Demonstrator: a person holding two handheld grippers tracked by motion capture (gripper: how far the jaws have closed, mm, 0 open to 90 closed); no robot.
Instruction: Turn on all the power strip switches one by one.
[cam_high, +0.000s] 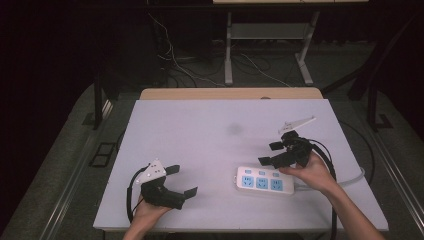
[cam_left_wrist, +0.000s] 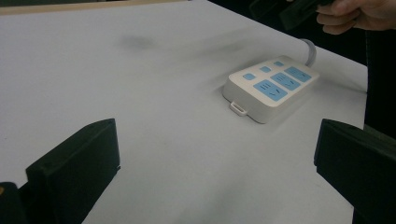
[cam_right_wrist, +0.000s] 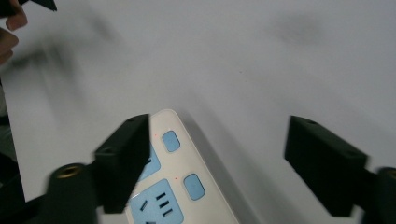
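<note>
High view: the power strip (cam_high: 264, 181) lies flat on the white worktop (cam_high: 200, 135) in the lower right of the frame. Its long axis runs left to right across the picture, and its cable leaves at the right end. The right gripper (cam_high: 272, 154) sits just above and to the right of the strip, jaws spread apart with nothing between them, pointing toward the frame's left. The left gripper (cam_high: 183, 181) rests in the lower left, well apart from the strip, jaws likewise spread and empty. The right hand is therefore clearly the nearer one.

Left gripper view: the two black jaws rise from the lower left and lower right corners with bare worktop (cam_left_wrist: 140, 116) between them. The power strip (cam_left_wrist: 271, 88) lies in the upper right, beyond the jaws, one short end with a small tab turned toward the camera. The other hand (cam_left_wrist: 359, 14) shows in the upper right corner.

Right gripper view: the power strip (cam_right_wrist: 180, 186) enters from the bottom edge, left of centre, with its rounded end pointing up the frame. The left jaw overlaps the strip's left edge in the picture; the right jaw stands well clear on the right, over worktop (cam_right_wrist: 261, 70). Judgement: any grasp across the strip's width calls for a shift toward frame left to centre it between the jaws.
</note>
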